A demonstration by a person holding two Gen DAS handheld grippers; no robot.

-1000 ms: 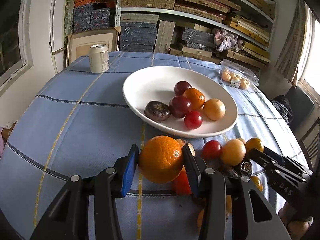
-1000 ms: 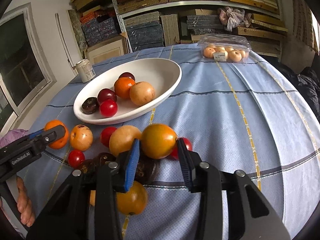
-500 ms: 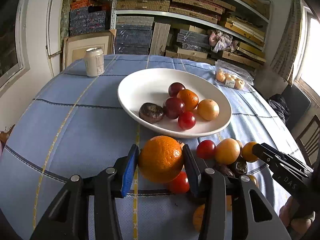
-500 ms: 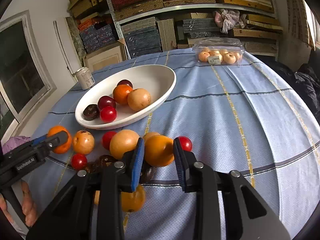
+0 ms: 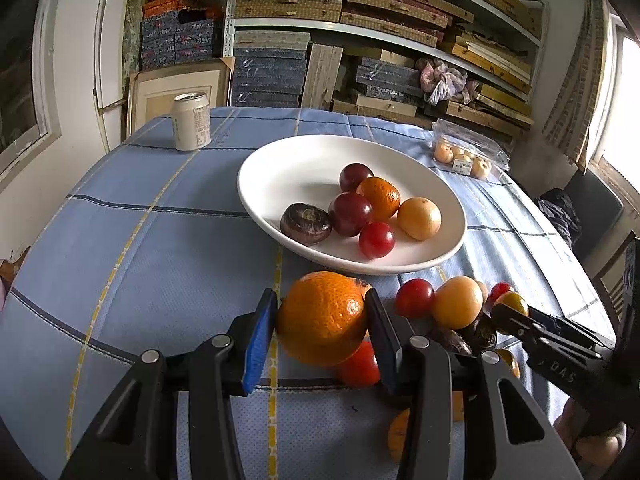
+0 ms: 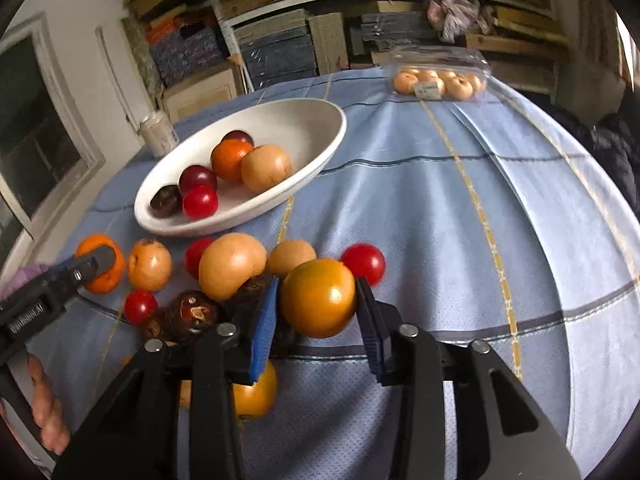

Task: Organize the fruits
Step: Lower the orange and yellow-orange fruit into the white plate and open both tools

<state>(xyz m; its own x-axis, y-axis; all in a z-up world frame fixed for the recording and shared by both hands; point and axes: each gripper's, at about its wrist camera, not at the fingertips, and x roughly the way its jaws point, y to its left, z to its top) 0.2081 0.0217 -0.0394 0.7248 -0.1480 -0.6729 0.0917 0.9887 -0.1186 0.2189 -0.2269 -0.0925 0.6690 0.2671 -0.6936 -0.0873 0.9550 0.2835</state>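
My left gripper (image 5: 320, 320) is shut on a large orange (image 5: 320, 304), held just above the blue tablecloth in front of the white bowl (image 5: 256, 168). The bowl holds several fruits: plums, an orange, a yellow fruit and a dark one. My right gripper (image 6: 316, 304) has a glossy yellow-orange fruit (image 6: 318, 296) between its blue pads, which touch it; its jaws are opening slightly. Under and left of it lies a pile of loose fruit (image 6: 230, 264). In the right wrist view the left gripper (image 6: 94, 264) appears at the left with its orange.
A drink can (image 5: 191, 121) stands at the table's far left. A clear plastic box of small fruit (image 6: 438, 76) sits at the far right. Stacked shelves stand behind the table, and a dark chair (image 5: 592, 208) to its right. A person's fingers (image 6: 44, 408) show at lower left.
The right gripper's jaws narrowed onto the yellow-orange fruit, then widened a little, and its view rolled slightly. The left gripper keeps its orange in the same place.
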